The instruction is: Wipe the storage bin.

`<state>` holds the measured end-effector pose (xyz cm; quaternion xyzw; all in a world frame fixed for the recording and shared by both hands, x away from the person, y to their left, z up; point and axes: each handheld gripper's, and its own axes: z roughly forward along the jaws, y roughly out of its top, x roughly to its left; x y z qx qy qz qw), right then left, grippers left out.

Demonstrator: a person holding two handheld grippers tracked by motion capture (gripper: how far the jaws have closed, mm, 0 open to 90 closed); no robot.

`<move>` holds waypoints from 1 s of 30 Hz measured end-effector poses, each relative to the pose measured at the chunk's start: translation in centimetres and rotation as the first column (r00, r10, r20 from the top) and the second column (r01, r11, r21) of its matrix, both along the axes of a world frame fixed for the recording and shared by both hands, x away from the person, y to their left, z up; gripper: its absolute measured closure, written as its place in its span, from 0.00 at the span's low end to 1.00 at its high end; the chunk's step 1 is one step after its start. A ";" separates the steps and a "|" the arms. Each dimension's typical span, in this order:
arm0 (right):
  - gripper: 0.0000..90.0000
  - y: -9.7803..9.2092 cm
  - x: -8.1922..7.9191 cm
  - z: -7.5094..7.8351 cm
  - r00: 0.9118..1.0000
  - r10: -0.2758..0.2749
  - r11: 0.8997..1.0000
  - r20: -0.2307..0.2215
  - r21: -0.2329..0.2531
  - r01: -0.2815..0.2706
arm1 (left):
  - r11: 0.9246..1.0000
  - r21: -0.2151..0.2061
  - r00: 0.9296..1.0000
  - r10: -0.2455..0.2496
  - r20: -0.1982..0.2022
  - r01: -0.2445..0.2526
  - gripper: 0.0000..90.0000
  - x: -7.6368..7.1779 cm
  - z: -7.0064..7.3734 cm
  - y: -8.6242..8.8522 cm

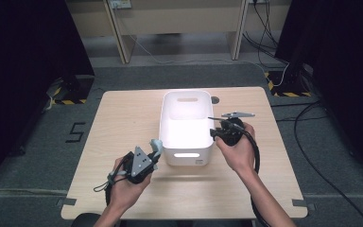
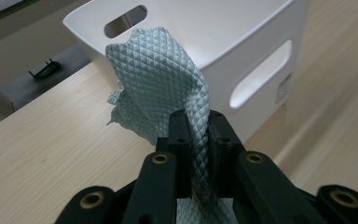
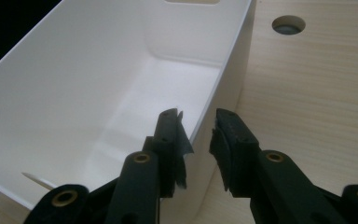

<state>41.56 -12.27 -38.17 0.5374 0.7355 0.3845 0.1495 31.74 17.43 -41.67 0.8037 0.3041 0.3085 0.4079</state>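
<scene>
A white plastic bin [image 1: 186,101] with handle slots stands in the middle of the wooden table [image 1: 123,118]. My left gripper [image 1: 154,152] sits just left of the bin's near corner, shut on a pale green cloth [image 1: 157,144]. In the left gripper view the quilted cloth [image 2: 163,79] rises from between the jaws of the left gripper [image 2: 198,122], in front of the bin [image 2: 251,42]. My right gripper [image 1: 216,132] is at the bin's right rim. In the right gripper view, the right gripper [image 3: 198,133] stands open astride the bin wall [image 3: 228,60], one jaw inside and one outside.
A round cable hole [image 3: 288,24] lies in the table beyond the bin's far right corner. What shows of the bin's inside [image 3: 168,88] holds nothing. Cables [image 1: 274,33] and desk legs stand on the grey floor past the table's far edge.
</scene>
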 end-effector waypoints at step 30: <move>0.77 1.3 0.5 -0.8 0.999 0.028 1.000 0.024 -0.014 -0.027 | 1.000 0.014 0.996 -0.012 -0.092 0.013 0.91 2.3 -2.7 -2.1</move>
